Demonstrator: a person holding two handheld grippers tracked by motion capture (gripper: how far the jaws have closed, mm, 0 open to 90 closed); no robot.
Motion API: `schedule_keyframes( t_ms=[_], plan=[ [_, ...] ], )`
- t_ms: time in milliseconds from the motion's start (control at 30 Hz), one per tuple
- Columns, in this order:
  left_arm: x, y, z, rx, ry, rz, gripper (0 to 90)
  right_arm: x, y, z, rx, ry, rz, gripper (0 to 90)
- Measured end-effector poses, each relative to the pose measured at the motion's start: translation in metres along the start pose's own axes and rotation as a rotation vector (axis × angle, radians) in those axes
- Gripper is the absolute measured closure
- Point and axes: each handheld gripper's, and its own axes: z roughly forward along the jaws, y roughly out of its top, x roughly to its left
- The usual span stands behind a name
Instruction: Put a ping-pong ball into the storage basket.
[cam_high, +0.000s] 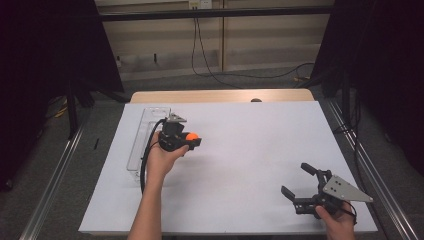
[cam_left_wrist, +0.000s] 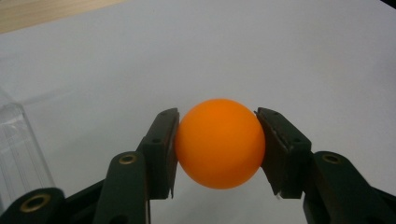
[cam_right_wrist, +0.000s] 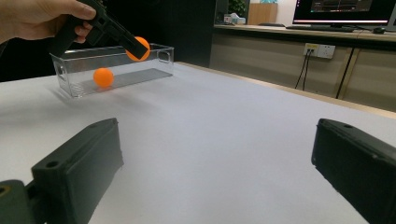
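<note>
- The person's left hand (cam_high: 161, 159) rose on a raised forearm over the left part of the white table (cam_high: 250, 165), gripping the left gripper (cam_high: 191, 139), whose jaws pointed to the right in the high view, just beside the clear plastic bin (cam_high: 142, 142).
- The right hand (cam_high: 339, 223) sat low at the table's near right corner and held the right gripper (cam_high: 296, 180) aimed toward the table's middle, well apart from the left.
- Two orange balls were counted, along with one bin and two grippers.
- The left gripper's jaws were closed on one orange ball (cam_left_wrist: 219, 143), a pad pressed against each side of it; the ball sat between the jaw tips, clear of the tabletop.
- The second orange ball (cam_right_wrist: 103, 77) lay on the bin's floor, seen through the wall in the right gripper view.
- The right gripper's jaws stood wide apart with nothing but bare tabletop between them.
</note>
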Motion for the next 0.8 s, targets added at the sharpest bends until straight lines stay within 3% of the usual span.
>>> schedule_keyframes(
  t_ms=[800],
  plan=[
    [0.009, -0.001, -0.011, -0.008, 0.004, -0.014, 50.9, 0.0, 0.0, 0.0, 0.0, 0.0, -0.002, 1.2]
  ],
)
